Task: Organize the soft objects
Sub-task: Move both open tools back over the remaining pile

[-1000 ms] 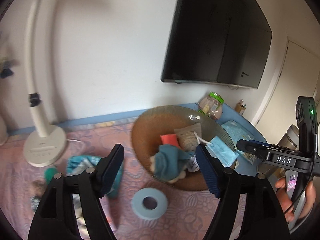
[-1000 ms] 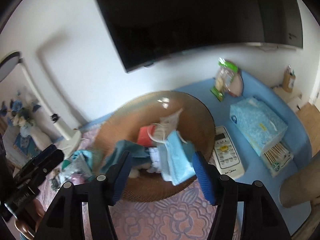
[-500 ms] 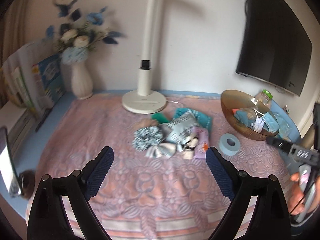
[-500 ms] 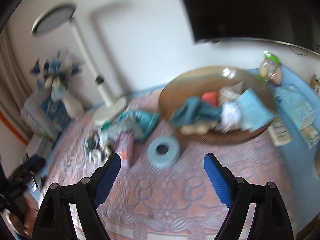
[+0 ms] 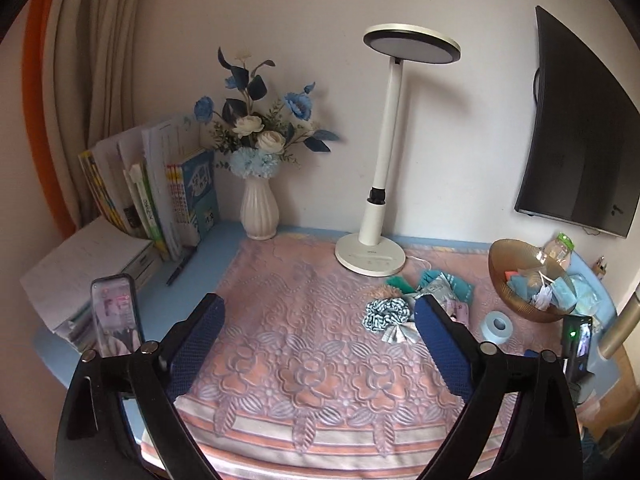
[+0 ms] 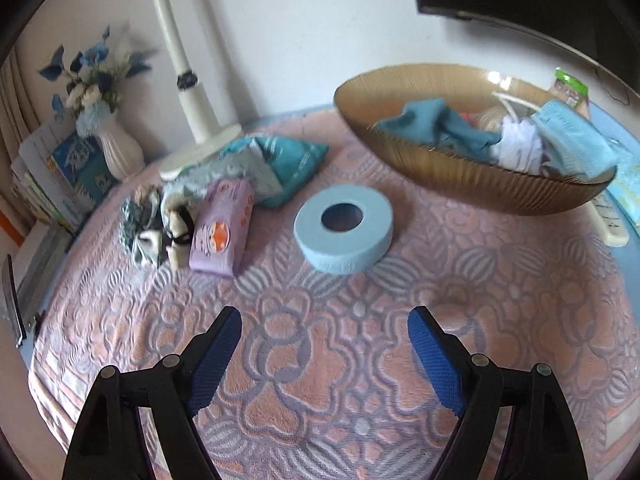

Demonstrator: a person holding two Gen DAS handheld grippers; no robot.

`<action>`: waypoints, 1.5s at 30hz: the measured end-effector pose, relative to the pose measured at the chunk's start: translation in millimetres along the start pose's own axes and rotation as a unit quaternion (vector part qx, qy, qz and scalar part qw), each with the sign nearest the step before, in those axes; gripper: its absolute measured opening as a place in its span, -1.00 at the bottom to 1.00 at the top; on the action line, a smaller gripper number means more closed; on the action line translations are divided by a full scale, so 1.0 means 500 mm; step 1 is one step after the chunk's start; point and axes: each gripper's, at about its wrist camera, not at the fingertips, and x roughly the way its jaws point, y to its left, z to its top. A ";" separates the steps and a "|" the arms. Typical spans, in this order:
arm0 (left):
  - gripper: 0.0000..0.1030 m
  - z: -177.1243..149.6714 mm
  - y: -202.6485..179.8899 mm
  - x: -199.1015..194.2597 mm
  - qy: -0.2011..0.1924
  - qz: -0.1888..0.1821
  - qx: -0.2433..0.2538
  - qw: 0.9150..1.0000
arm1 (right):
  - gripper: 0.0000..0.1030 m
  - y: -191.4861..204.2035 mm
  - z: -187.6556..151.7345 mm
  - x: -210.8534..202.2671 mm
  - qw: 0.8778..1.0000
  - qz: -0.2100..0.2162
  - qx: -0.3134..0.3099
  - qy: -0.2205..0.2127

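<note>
A brown ribbed bowl (image 6: 460, 168) holds a teal cloth (image 6: 436, 126), a blue face mask (image 6: 576, 136) and other soft items; it also shows in the left wrist view (image 5: 516, 300). A pile of soft things lies on the pink mat: a teal pouch (image 6: 280, 160), a purple tissue pack (image 6: 222, 232), a striped scrunchie (image 5: 386, 314). A light blue tape roll (image 6: 344, 228) lies between pile and bowl. My right gripper (image 6: 324, 344) is open and empty, low over the mat in front of the roll. My left gripper (image 5: 318, 332) is open and empty, high and far back.
A white desk lamp (image 5: 378, 216), a vase of blue flowers (image 5: 259, 212) and books (image 5: 160, 200) stand at the back. A phone (image 5: 116, 320) stands at the left. A remote (image 6: 610, 216) and a tissue packet lie right of the bowl. A dark monitor (image 5: 580, 140) hangs on the wall.
Both grippers have pulled back from the bowl. The left one swung left and rose, now showing the whole desk. The right one dropped low over the mat near the tape roll.
</note>
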 end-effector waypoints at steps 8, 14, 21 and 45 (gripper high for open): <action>0.91 -0.135 -0.079 0.228 0.094 -0.047 0.011 0.994 | 0.63 -0.017 -0.013 0.001 1.000 0.018 0.011 0.014; 0.91 -0.197 -0.078 0.342 0.136 -0.067 -0.049 0.987 | 0.65 -0.012 -0.007 0.017 0.999 0.013 0.018 0.026; 0.92 -0.226 -0.061 0.388 0.190 -0.090 -0.078 0.975 | 0.87 0.023 -0.003 0.039 0.998 -0.032 -0.022 0.040; 0.96 -0.139 -0.091 0.330 0.198 -0.122 -0.023 0.972 | 1.00 0.056 -0.019 0.054 0.989 -0.066 -0.092 0.091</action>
